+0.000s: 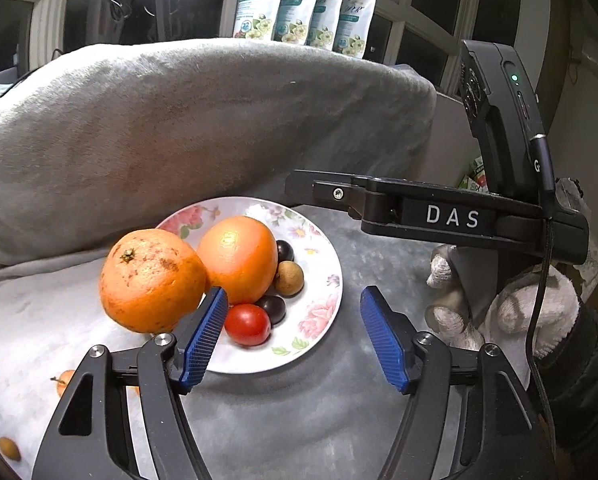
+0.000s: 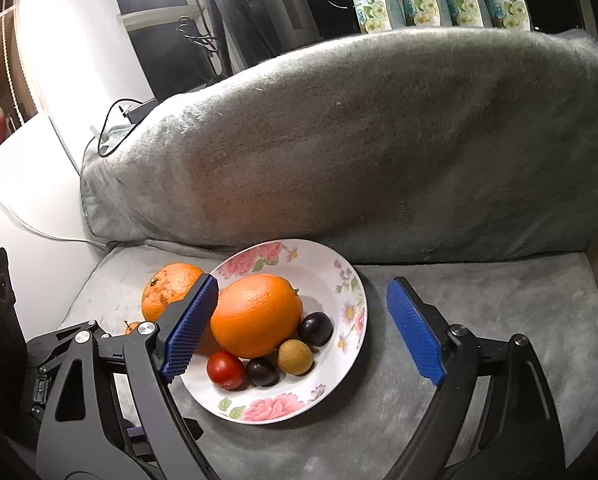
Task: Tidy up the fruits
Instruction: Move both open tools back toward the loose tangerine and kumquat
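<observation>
On the grey plush seat, a flowered plate (image 2: 351,276) is set with its far rim close to the cushion (image 2: 379,140), and on it a smooth orange (image 2: 255,316), a red tomato (image 2: 225,369), two dark plums (image 2: 315,328) and a brown longan (image 2: 295,357) are gathered; a second, speckled orange (image 1: 151,278) is left off the plate, on the fabric just beside its left rim, and two small orange fruits (image 1: 65,380) are seen lower left on the seat. Nothing is held: the left gripper (image 1: 293,336) is spread open with empty air between its blue pads, and the right gripper (image 2: 305,330) is likewise wide open and empty, the plate being framed between its fingers from above. The speckled orange is judged to be firm, fairly heavy and liable to roll on the soft cover, so a hold across its widest middle, with pads on opposite sides, is advised. The tomato and plums are judged thin-skinned and easily bruised, and only light pressure is called for. Open room on the plate is found along its right and near sides; the left side is crowded by the big orange. The seat to the right of the plate is bare, while a gloved hand (image 1: 531,312) and the other tool occupy that side in the left view, so crossing paths should be avoided
</observation>
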